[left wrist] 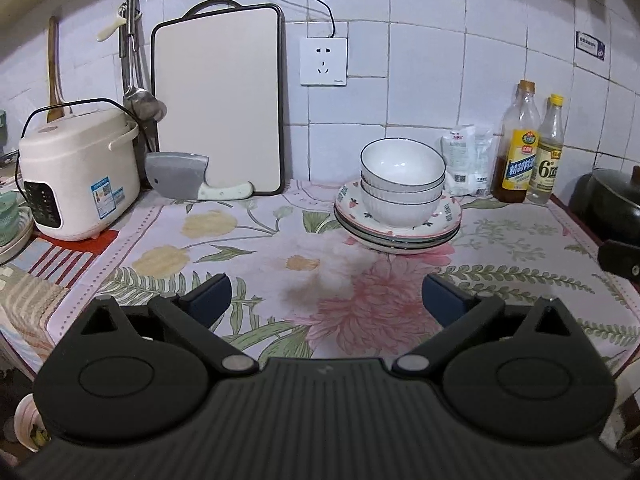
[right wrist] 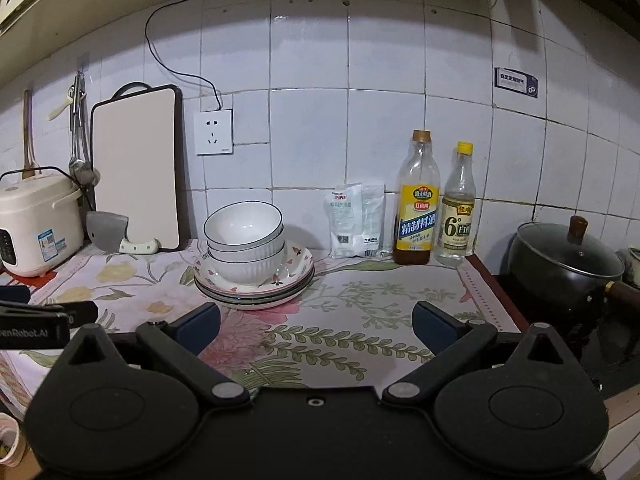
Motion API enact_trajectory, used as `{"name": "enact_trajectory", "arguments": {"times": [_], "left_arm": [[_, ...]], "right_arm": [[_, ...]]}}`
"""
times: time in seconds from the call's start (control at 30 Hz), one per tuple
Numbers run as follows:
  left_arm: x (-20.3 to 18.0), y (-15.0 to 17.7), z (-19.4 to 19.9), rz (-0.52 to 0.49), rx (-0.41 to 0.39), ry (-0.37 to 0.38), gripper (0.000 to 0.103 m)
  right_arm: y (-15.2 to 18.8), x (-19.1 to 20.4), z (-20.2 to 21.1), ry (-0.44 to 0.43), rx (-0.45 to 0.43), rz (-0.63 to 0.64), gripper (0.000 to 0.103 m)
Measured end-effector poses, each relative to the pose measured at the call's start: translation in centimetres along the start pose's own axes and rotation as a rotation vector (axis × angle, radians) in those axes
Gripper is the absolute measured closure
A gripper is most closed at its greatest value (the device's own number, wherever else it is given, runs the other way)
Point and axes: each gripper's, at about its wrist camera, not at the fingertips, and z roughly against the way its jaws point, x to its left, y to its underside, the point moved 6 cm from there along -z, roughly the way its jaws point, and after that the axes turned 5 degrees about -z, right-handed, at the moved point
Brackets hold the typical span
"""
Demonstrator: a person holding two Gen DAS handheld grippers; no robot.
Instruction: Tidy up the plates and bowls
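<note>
Three white bowls with dark rims (left wrist: 402, 182) (right wrist: 246, 242) are nested on a stack of plates (left wrist: 396, 230) (right wrist: 256, 284), the top one with a red flower pattern, on the floral counter cloth (left wrist: 280, 248). My left gripper (left wrist: 326, 298) is open with nothing between its fingers, and the stack lies a short way ahead, slightly to its right. My right gripper (right wrist: 316, 326) is also open and empty, the stack ahead to its left. The left gripper's body (right wrist: 32, 320) shows at the left edge of the right wrist view.
A rice cooker (left wrist: 78, 176) stands at the left, with a cleaver (left wrist: 192, 178) and a cutting board (left wrist: 218, 100) leaning on the tiled wall. Two bottles (right wrist: 416, 204) (right wrist: 458, 208) and white packets (right wrist: 356, 220) stand at the back right. A black lidded pot (right wrist: 568, 264) sits at the right.
</note>
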Motion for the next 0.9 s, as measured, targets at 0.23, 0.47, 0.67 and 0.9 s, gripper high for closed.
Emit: {"name": "enact_trajectory", "arguments": {"times": [0.23, 0.47, 0.67, 0.9], "left_arm": [[-0.1, 0.1, 0.0, 0.0, -0.009, 0.002, 0.0], [0.1, 0.2, 0.5, 0.005, -0.035, -0.011, 0.0], [-0.1, 0.8, 1.0, -0.008, -0.061, -0.025, 0.0], [-0.3, 1.3, 1.6, -0.008, -0.078, -0.015, 0.0]], "right_arm": [[0.4, 0.3, 0.2, -0.012, 0.004, 0.0, 0.0], [0.5, 0.2, 0.7, 0.016, -0.02, 0.014, 0.0], [1.1, 0.6, 0.6, -0.028, -0.015, 0.013, 0.0], [1.6, 1.2, 1.0, 0.02, -0.032, 0.049, 0.0]]}}
